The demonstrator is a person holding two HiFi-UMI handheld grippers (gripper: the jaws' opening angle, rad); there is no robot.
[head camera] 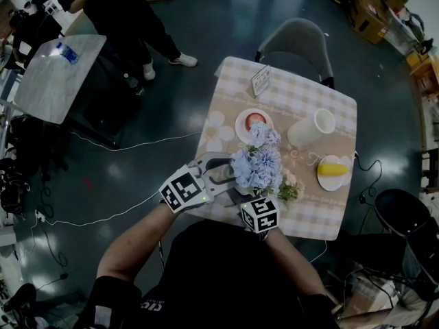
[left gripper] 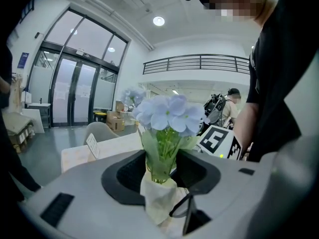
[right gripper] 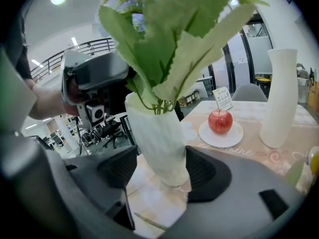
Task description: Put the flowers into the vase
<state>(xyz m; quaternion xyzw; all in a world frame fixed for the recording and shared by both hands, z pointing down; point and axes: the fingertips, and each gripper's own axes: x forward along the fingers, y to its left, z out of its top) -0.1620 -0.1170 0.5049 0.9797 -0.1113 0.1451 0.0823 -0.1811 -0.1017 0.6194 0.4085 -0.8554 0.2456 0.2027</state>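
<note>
The flowers [head camera: 257,163], a pale blue bunch with green leaves and a white wrap [right gripper: 159,138] round the stems, stand upright at the near side of the table [head camera: 309,211], to the left of the vase [head camera: 312,127] and apart from it, not inside it. The left gripper [head camera: 226,178] reaches in from the side away from the vase, and in its own view its 2 dark pads press on the leafy stems just above the wrap, so it is clamped on the flowers. The right gripper [head camera: 258,196] comes from the person's side; in its own view the wrap fills the gap between its jaws, with both pads against it, so it grips the flowers too, lower down. The vase is tall, white and empty at its mouth, and it stands upright. An apple [head camera: 255,120] on a plate [head camera: 240,134] sits left of the vase, just beyond the flowers. A second plate [head camera: 322,178] with something yellow lies near the vase on its near right side.
</note>
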